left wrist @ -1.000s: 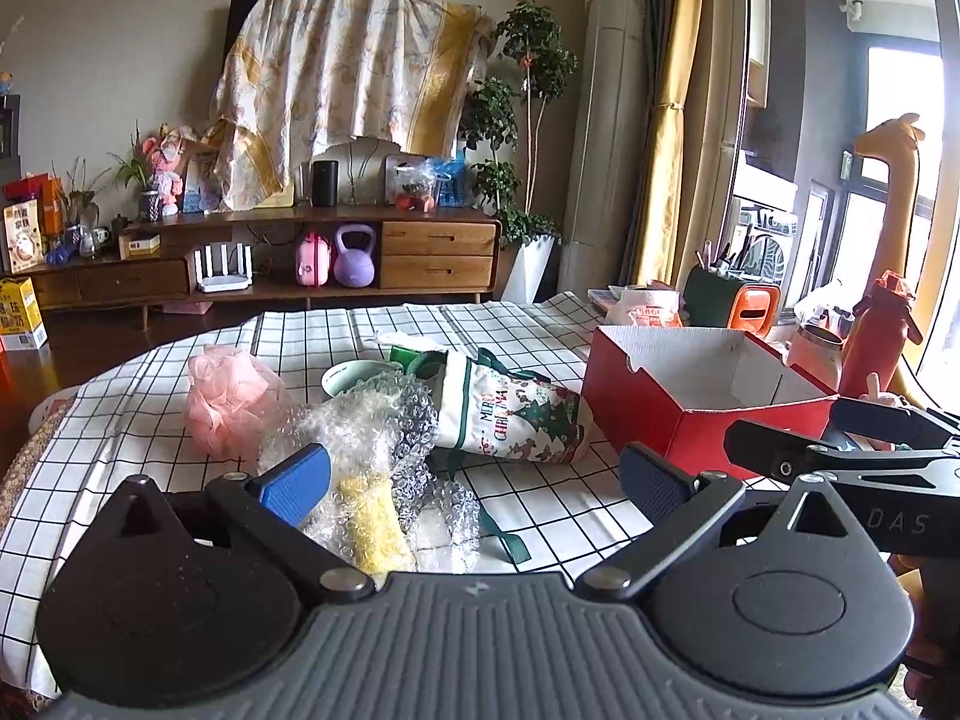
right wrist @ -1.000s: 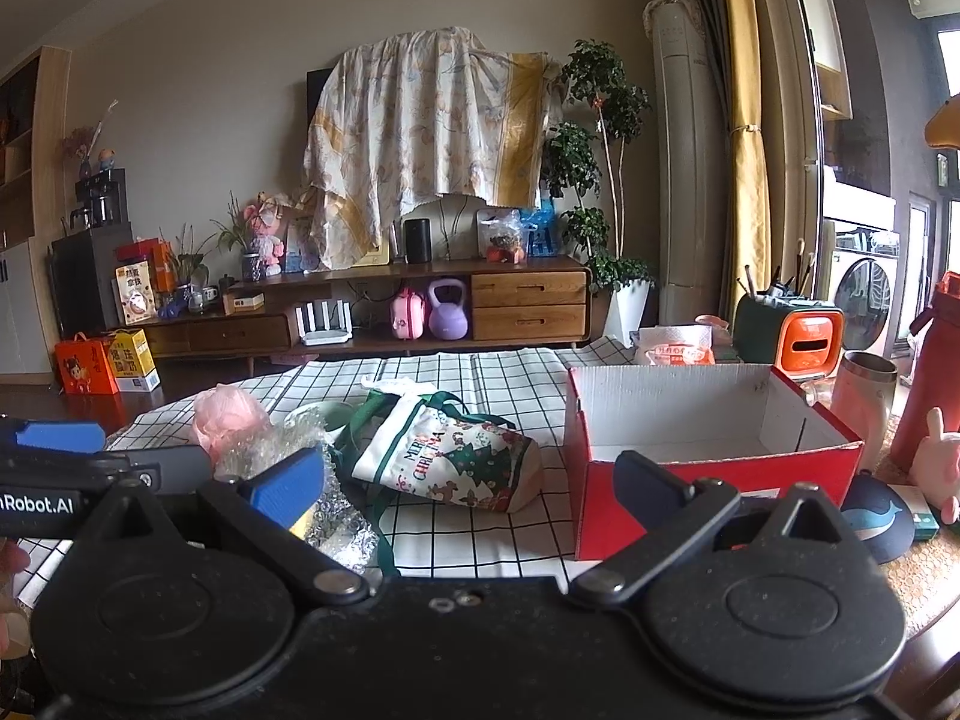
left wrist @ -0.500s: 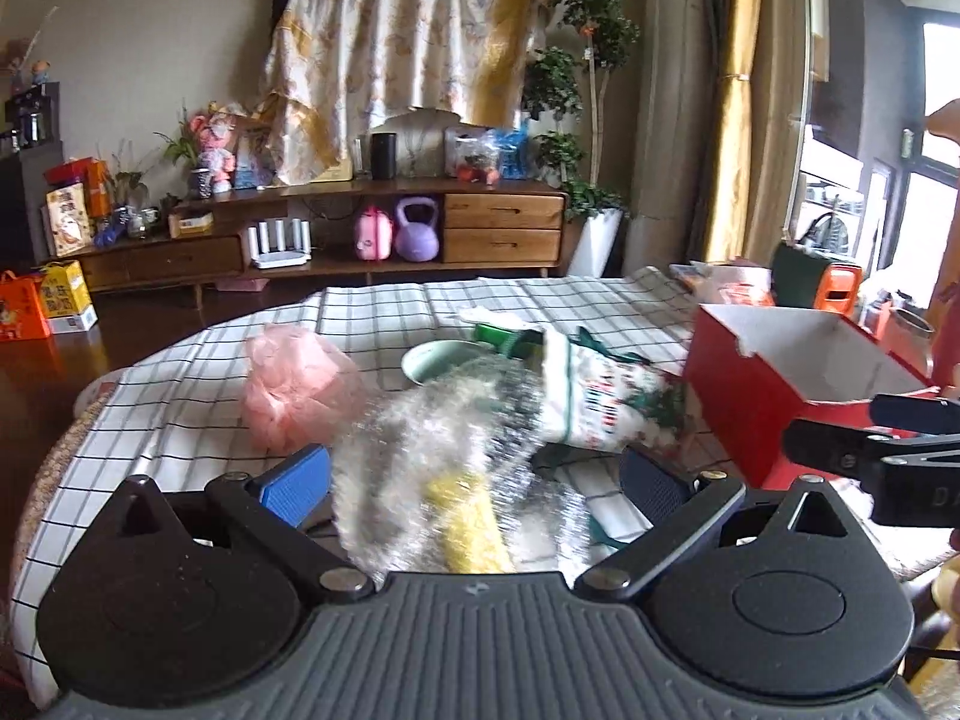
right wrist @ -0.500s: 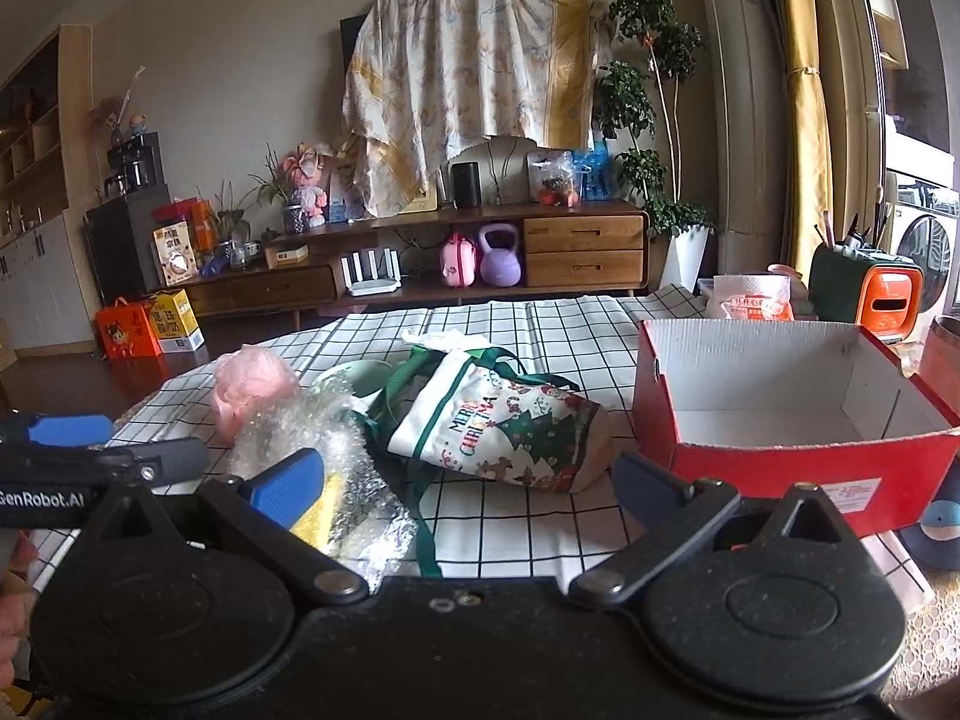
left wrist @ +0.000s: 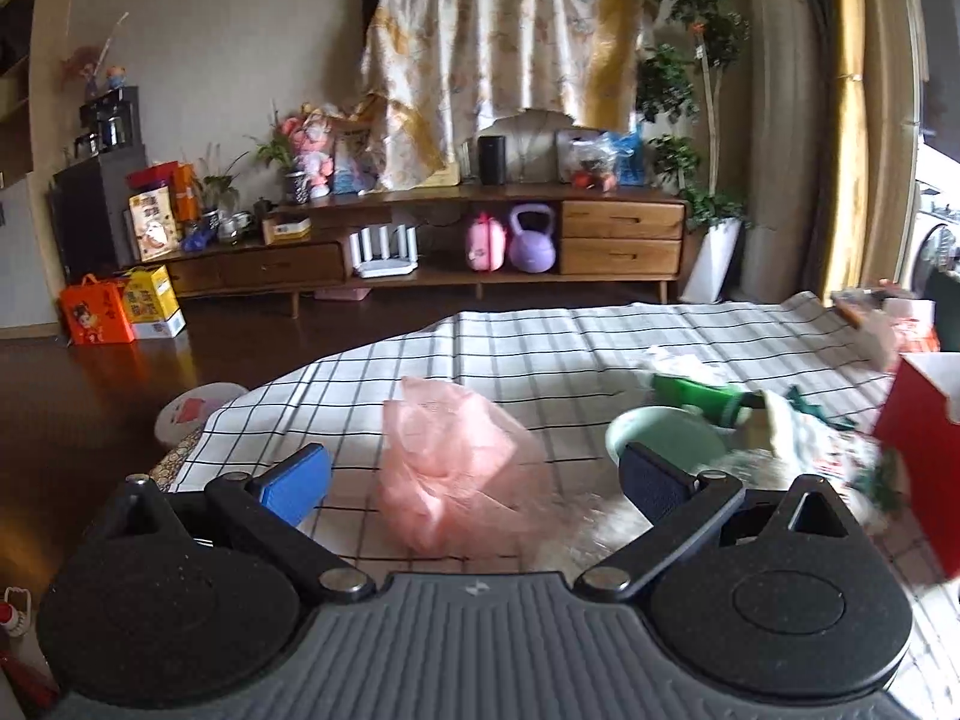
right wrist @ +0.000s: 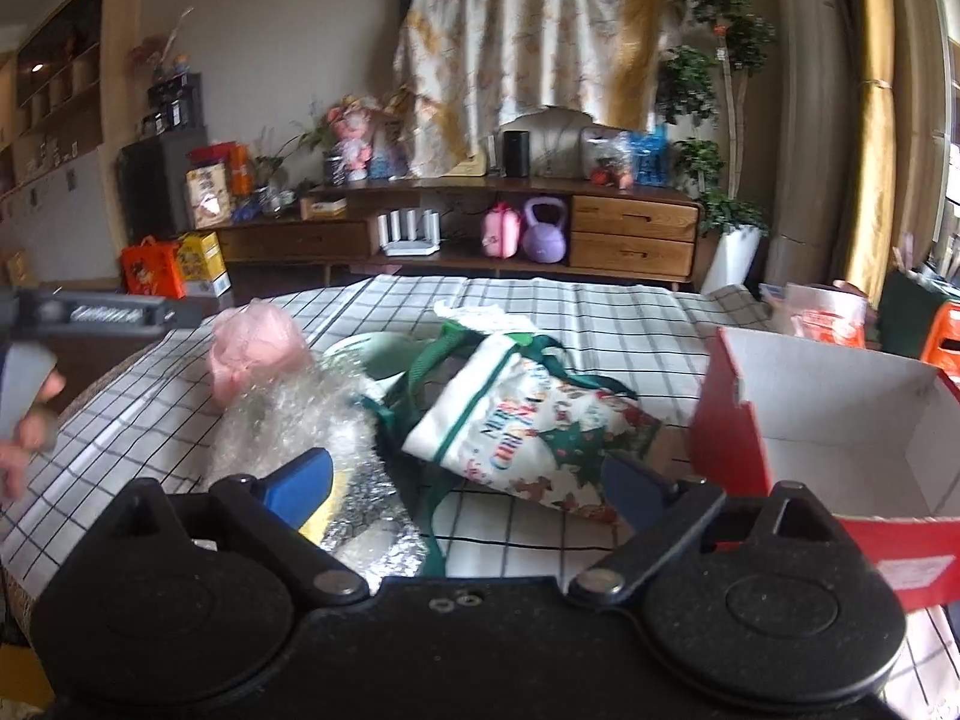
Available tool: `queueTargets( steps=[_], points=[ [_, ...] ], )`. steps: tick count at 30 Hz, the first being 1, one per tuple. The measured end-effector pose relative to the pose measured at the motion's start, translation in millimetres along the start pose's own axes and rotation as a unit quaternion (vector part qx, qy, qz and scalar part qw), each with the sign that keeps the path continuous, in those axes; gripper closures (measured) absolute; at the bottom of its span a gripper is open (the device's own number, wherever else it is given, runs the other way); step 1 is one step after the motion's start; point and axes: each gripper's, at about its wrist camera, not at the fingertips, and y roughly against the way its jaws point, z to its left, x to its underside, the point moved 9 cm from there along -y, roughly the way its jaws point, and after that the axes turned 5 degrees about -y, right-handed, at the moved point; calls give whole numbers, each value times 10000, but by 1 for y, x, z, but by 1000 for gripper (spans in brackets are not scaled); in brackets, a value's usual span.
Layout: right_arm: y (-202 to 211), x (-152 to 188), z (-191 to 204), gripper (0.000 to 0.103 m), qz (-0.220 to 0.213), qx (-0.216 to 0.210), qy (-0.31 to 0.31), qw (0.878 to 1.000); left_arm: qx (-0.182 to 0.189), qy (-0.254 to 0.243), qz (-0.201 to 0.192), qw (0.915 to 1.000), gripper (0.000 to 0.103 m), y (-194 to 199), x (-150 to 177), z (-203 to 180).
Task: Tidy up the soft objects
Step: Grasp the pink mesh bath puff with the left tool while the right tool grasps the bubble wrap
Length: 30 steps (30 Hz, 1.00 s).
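A pink mesh pouf [left wrist: 456,462] lies on the checked tablecloth [left wrist: 540,348] in the wide gap of my open left gripper [left wrist: 477,480]; neither pad presses it. To its right sit a pale green bowl [left wrist: 660,438], blurred bubble wrap [left wrist: 600,528] and a Christmas cloth bag [left wrist: 828,450]. In the right wrist view the Christmas bag [right wrist: 528,420] lies just ahead of my right gripper [right wrist: 468,486]. Its jaws are closing but still wide, with the bag's green strap between them, untouched. Bubble wrap [right wrist: 300,420] around something yellow lies by the left pad, the pouf [right wrist: 255,348] behind it.
An open red cardboard box [right wrist: 840,420] stands at the right, also in the left wrist view as the red box [left wrist: 918,432]. A hand [right wrist: 30,420] holds the left gripper [right wrist: 90,315] at the far left. The table's round edge drops to dark floor on the left.
My left gripper swung left from the bubble wrap to the pink pouf, which now sits between its fingers. The right gripper came forward and lower toward the Christmas bag, its jaws slightly narrower.
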Motion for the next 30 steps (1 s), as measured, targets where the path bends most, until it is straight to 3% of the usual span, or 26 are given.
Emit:
queueTargets(
  steps=[11, 16, 20, 26, 30],
  points=[
    [-54, 5, 64, 7, 390, -696, 645, 9947, -261, 24, 453, 9986, 0, -79, 6, 17],
    [-78, 3, 76, 6, 403, -686, 762, 9939, -207, 56, 618, 9979, 0, -107, 12, 17],
    [-96, 7, 81, 6, 578, -741, 750, 9927, -96, 320, 966, 9948, 0, -132, 21, 20],
    [-115, 17, 83, 6, 844, -770, 690, 9911, -114, 129, 1257, 9919, 0, -153, 41, 15],
    [-120, 24, 90, 16, 937, -867, 810, 9885, -108, 103, 1220, 9924, 1, -155, 45, 12]
  ],
)
